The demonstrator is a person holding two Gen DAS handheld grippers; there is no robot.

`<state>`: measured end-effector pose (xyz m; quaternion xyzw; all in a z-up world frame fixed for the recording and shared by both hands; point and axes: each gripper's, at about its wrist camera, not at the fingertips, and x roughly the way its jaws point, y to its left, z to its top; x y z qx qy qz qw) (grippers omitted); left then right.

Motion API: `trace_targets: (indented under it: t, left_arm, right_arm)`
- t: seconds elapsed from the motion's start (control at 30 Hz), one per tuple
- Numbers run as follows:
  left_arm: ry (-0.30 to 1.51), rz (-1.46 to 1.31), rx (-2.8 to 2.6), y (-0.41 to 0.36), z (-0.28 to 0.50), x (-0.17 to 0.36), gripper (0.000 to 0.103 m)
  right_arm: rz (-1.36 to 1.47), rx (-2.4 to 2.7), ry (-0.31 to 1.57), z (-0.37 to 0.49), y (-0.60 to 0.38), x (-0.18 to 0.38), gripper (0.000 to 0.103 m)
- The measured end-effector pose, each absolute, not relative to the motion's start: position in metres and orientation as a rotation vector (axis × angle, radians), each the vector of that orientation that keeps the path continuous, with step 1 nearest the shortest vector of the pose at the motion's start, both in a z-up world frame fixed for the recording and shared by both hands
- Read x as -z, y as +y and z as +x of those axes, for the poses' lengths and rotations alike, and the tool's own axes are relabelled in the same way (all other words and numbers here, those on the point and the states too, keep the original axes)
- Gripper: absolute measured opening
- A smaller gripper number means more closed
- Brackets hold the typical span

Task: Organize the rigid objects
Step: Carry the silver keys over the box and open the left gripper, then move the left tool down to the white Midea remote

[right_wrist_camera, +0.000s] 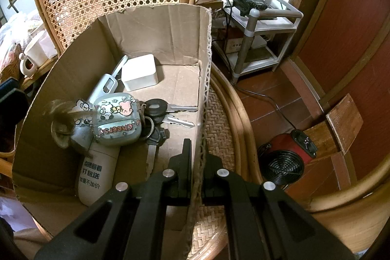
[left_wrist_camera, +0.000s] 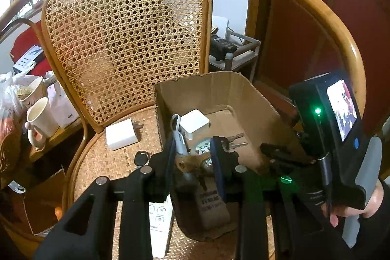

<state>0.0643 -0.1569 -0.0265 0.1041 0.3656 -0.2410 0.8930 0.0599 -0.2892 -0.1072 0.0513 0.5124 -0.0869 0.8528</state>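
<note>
A cardboard box sits on the woven seat of a rattan chair, and most of the small hard things are already inside it. On the box floor lie a white square adapter, a pale grey lighter-like gadget, a mint-green cartoon case with a fur pompom on a chain, a bunch of keys and a cream tube with printed characters.

The right gripper is clamped tight on the box's right wall, the corrugated edge pinched between its jaws. A person's hand holds its handle.

The left gripper hangs over the near part of the box, jaws partly apart; the grey gadget and the pompom show between its fingers, but I cannot tell whether the pads press on anything.

Outside the box, on the seat, remain a white plug charger, a small black key fob and a white remote. Paper cups stand on a side table to the left.
</note>
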Motion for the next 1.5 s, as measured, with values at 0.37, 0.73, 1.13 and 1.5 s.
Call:
trace_targets:
  t: [0.37, 0.73, 1.13, 1.5]
  left_arm:
    - [0.756, 0.240, 0.397, -0.141, 0.072, 0.025, 0.072]
    - [0.766, 0.219, 0.316, -0.118, 0.084, 0.025, 0.097]
    - [0.851, 0.256, 0.287, -0.077, 0.096, 0.049, 0.098]
    - [0.989, 0.399, 0.305, -0.057, 0.098, 0.091, 0.098]
  right_arm:
    - [0.107, 0.183, 1.079, 0.060, -0.289, 0.107, 0.007]
    - [0.106, 0.182, 1.080, 0.060, -0.289, 0.107, 0.007]
    - [0.097, 0.174, 1.089, 0.060, -0.289, 0.110, 0.007]
    - [0.099, 0.175, 1.089, 0.061, -0.289, 0.110, 0.007]
